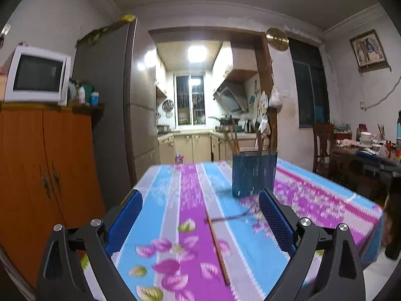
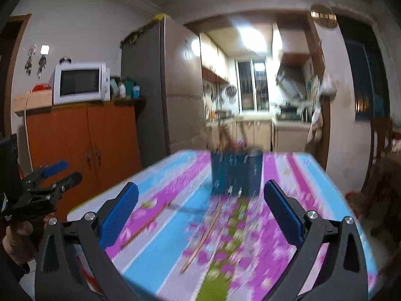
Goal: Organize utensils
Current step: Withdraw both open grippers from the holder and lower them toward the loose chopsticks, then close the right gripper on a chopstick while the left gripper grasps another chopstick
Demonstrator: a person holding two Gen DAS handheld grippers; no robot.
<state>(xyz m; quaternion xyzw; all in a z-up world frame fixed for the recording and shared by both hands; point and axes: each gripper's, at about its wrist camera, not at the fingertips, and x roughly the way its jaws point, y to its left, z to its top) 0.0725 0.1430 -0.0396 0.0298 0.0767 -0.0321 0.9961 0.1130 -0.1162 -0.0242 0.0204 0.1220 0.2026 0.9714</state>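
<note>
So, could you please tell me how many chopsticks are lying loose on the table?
2: the left chopstick lies near the table's left edge, the right chopstick at the centre. More stand in the holder.

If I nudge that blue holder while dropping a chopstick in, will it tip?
Possibly. The blue holder stands tall on a soft tablecloth, and the utensils in it lean above its rim, so it looks top-heavy. A chopstick lying loose on the cloth is thin and would likely roll or slide. Both claws are open.

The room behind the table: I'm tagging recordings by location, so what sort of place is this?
Most likely a home dining area opening onto a small kitchen. A microwave sits on an orange cabinet, a tall fridge stands beside it, and the doorway shows a range hood over kitchen counters.
</note>
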